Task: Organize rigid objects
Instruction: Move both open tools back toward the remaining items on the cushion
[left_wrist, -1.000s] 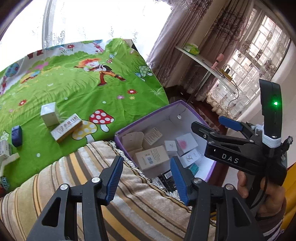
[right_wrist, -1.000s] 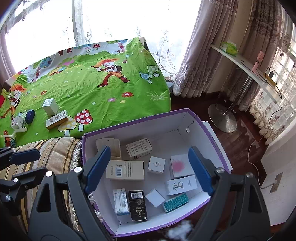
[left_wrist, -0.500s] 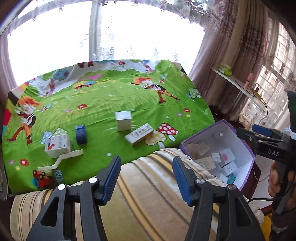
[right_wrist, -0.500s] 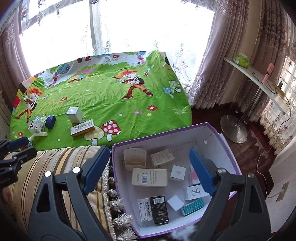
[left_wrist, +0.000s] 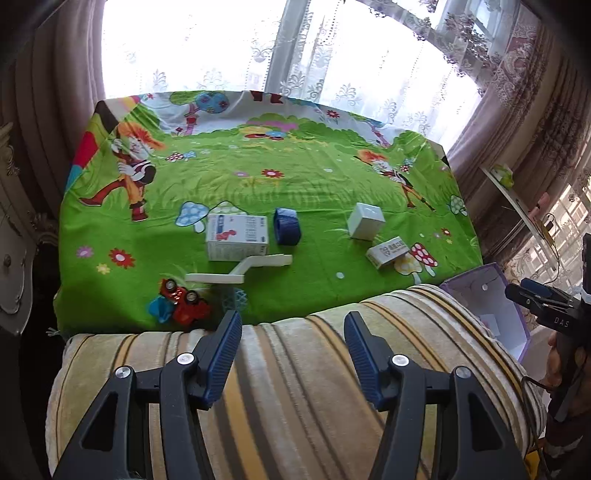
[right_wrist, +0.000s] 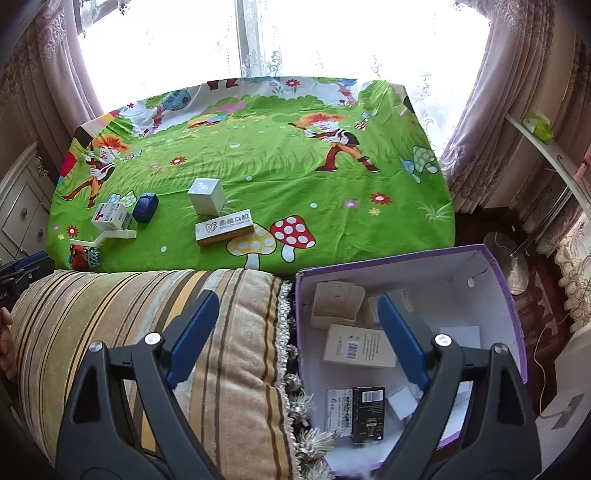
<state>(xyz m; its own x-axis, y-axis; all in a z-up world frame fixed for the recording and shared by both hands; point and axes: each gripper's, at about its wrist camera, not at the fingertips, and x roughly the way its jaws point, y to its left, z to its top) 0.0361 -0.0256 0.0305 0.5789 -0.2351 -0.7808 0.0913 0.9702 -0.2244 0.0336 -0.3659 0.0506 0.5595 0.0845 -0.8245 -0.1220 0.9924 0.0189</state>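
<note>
The left tool hangs over a striped cushion with its blue pads spread and nothing between them. Ahead of it, on the bed with the green cartoon sheet, lie the loose things: straight ahead and slightly left, a white carton with a red and blue print; just to that carton's right, a dark blue box; nearer the tool than both, a white plastic bracket-like piece lying flat; and closest on the left, at the sheet's near edge, a red toy car beside a teal mesh item. Farther right sit a white cube box and, just nearer, a long flat box with printed lettering. At the far right of this view the purple box shows one corner, with the right tool's tip over it. The right tool is spread wide and grips nothing; its left pad stands over the cushion and its right pad over the open purple box, which sits just beside the cushion's fringed edge. Inside that box lie several cartons already gathered, among them a beige carton with a barcode, a black one and a cream tray-like holder. In this view the cube box and the lettered flat box lie ahead and to the left of the tool.
</note>
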